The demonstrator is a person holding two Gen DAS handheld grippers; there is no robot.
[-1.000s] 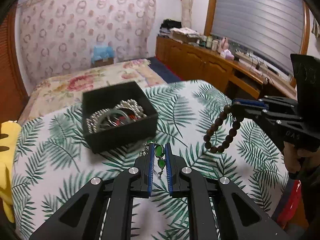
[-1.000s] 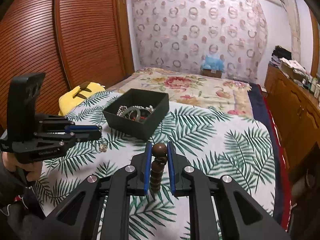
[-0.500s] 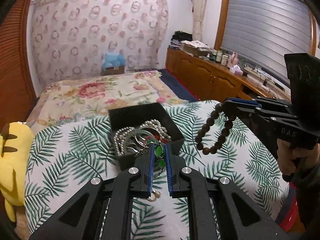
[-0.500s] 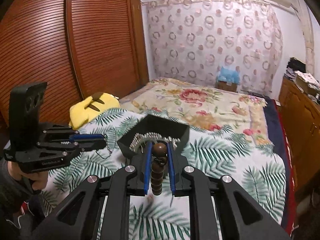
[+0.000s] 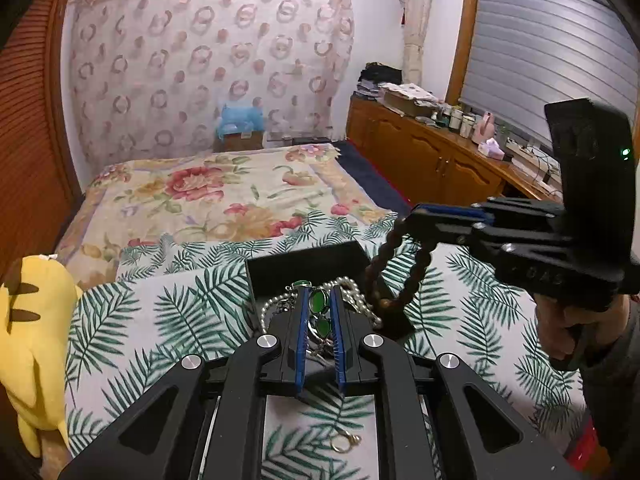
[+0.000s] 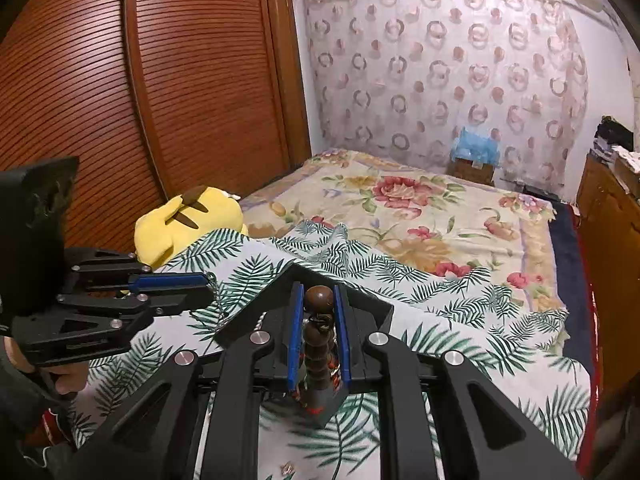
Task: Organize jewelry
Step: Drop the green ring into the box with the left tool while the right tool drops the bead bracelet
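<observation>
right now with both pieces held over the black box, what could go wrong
1. The green-stone chain hangs loose from the left gripper; it might snag the pearl strand already in the black box.
2. The wooden bead bracelet dangles by the box's rim and could drop outside.
3. A small gold ring on the leaf-print cloth may be overlooked.

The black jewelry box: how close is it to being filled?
Partly. The black box already holds a pearl strand. In hand: the left gripper is shut on a green-stone chain and the right gripper on a brown bead bracelet, both over the box, not released. Left: a small gold ring lies loose on the leaf-print cloth.
</observation>
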